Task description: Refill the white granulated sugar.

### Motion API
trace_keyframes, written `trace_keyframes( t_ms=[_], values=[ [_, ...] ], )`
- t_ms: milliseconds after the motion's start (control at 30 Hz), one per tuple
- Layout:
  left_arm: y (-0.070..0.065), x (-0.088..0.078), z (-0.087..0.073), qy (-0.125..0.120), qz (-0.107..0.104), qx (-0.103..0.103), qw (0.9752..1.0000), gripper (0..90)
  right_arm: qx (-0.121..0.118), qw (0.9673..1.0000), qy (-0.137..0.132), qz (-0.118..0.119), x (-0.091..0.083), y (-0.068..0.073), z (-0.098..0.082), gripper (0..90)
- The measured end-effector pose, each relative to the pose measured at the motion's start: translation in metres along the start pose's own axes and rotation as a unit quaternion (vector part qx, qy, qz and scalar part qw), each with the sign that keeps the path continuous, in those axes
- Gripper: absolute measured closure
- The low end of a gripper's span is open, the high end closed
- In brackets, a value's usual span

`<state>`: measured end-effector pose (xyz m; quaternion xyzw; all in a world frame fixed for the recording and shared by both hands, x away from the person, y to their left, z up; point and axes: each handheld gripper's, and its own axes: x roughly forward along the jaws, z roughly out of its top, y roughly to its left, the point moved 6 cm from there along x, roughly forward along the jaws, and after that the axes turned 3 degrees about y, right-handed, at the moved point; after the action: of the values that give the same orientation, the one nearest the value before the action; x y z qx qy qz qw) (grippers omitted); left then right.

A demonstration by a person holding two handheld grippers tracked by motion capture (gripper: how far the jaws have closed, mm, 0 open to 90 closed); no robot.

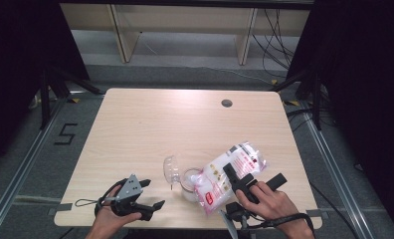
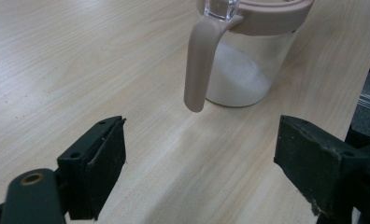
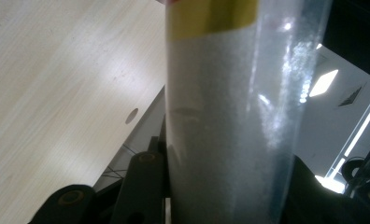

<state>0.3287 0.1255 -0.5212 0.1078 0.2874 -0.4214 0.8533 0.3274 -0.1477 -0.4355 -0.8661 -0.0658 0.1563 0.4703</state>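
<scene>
While left jaws gape empty, right gripper [image 1: 238,180] clamps the bag [image 1: 230,172].

From my remote seat I've got a pale wood-grain table with rounded corners [image 1: 135,129], sitting on a grey floor. Up around 1 o'clock there's a small dark round cable hole [image 1: 227,103] in the top. Down near 6 o'clock a clear plastic jar with a beige rim and handle [image 2: 239,51] stands right on the wood, with white powder in the bottom; its clear flip lid [image 1: 171,169] hangs open toward 9 o'clock.
</scene>
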Motion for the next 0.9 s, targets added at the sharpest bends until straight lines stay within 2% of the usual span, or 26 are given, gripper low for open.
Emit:
trace_keyframes(
  t_ms=[233,300,400,433,500,533,567,633,800,867,900],
  values=[
    [0.0009,0.0002,0.0002,-0.003,0.003,0.003,1.0000,16.1,0.001,1.0000,0.001,0.004,0.0002,0.0011,-0.0030,69.9],
    [0.0024,-0.0010,0.0006,0.002,0.004,0.017,0.9998,16.1,-0.003,1.0000,0.002,0.003,0.0001,0.0014,-0.0030,69.9],
    [0.0022,-0.0006,0.0007,-0.001,0.004,0.016,0.9999,16.1,-0.001,1.0000,0.002,0.004,0.0001,0.0011,-0.0036,69.9],
    [0.0004,-0.0012,0.0002,0.002,0.004,0.002,1.0000,16.1,0.001,1.0000,0.003,0.003,-0.0002,0.0011,-0.0041,69.9],
    [0.0020,-0.0014,0.0008,0.001,0.004,0.016,0.9999,16.1,0.002,1.0000,0.002,0.001,-0.0007,0.0005,-0.0051,69.9],
    [0.0011,-0.0015,-0.0003,0.005,0.008,0.003,1.0000,16.1,-0.002,1.0000,0.004,0.003,-0.0013,0.0003,-0.0057,69.9],
    [0.0012,-0.0003,0.0002,-0.001,0.003,0.006,1.0000,16.1,0.002,1.0000,0.004,0.001,-0.0010,0.0007,-0.0058,70.0],
    [-0.0006,0.0003,0.0002,-0.002,0.000,-0.002,1.0000,16.1,0.003,1.0000,0.005,0.003,-0.0012,0.0013,-0.0067,70.0],
    [0.0030,-0.0010,0.0005,0.000,0.006,0.014,0.9999,16.1,0.004,1.0000,0.006,0.001,-0.0013,0.0009,-0.0085,70.0],
    [0.0027,-0.0010,0.0007,-0.001,0.005,0.013,0.9999,16.1,0.006,1.0000,0.006,0.002,-0.0017,0.0007,-0.0093,70.0],
    [0.0008,-0.0010,0.0001,-0.001,0.006,-0.002,1.0000,16.1,0.006,1.0000,0.007,0.002,-0.0019,0.0008,-0.0095,70.0]
  ],
)
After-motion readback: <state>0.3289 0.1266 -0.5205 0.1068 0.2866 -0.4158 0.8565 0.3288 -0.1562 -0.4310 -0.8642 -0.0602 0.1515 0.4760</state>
